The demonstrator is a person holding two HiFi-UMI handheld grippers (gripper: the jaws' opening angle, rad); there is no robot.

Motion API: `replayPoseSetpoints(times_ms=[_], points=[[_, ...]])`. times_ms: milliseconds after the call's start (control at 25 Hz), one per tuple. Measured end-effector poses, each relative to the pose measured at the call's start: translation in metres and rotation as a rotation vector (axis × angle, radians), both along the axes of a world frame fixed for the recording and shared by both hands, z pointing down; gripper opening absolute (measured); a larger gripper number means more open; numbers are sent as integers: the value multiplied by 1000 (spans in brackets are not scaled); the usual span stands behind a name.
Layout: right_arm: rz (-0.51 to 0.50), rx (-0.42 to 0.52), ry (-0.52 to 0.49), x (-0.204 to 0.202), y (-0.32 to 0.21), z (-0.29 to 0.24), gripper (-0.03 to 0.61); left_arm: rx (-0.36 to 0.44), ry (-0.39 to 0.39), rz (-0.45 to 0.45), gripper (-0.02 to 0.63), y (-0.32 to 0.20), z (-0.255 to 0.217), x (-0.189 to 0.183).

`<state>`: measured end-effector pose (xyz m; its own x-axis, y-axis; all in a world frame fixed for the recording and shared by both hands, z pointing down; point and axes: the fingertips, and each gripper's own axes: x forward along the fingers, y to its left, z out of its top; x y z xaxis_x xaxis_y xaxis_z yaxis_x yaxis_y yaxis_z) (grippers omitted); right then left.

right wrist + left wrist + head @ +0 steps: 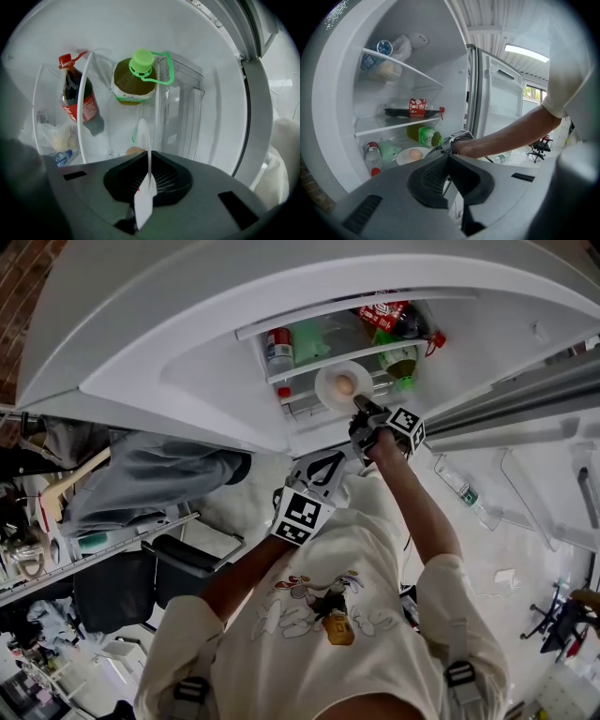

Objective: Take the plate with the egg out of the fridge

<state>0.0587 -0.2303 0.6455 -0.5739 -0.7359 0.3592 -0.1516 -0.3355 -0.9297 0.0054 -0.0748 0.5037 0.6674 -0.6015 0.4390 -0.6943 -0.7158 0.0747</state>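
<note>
A cream T-shirt with a cartoon print [328,615] fills the bottom of the head view, and both bare forearms reach toward an open white fridge [187,362]. The right tongs [149,180] are clamped on the rim of a round white plate [142,133], which shows edge-on between the black pads. A brown egg [134,151] sits on the plate.

The plate is inside the fridge, in the low compartment under a clear glass shelf [393,125]. It is near a clear bottle with a red cap [371,157] and a green-capped bottle of yellow-brown liquid [136,79]. Whether it rests on the compartment floor or is lifted off it cannot be told. A dark cola bottle with a red label [415,108] lies on the glass shelf.

The left tongs [449,159] hang short of the fridge, jaws together with nothing between them.

The white fridge door [501,93] stands open at the right. Past it are a pale floor [518,156], a black office chair [540,146] and a lit ceiling panel [526,53]. At the head view's left are cluttered racks [56,549] and a brick wall [23,282].
</note>
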Motion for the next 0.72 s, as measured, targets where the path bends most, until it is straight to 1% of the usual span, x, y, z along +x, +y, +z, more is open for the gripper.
replayPoseSetpoints(times_ms=[720], points=[[-43,49,-27,7,17,-23,25,1,8,0,9,4,-1,1]])
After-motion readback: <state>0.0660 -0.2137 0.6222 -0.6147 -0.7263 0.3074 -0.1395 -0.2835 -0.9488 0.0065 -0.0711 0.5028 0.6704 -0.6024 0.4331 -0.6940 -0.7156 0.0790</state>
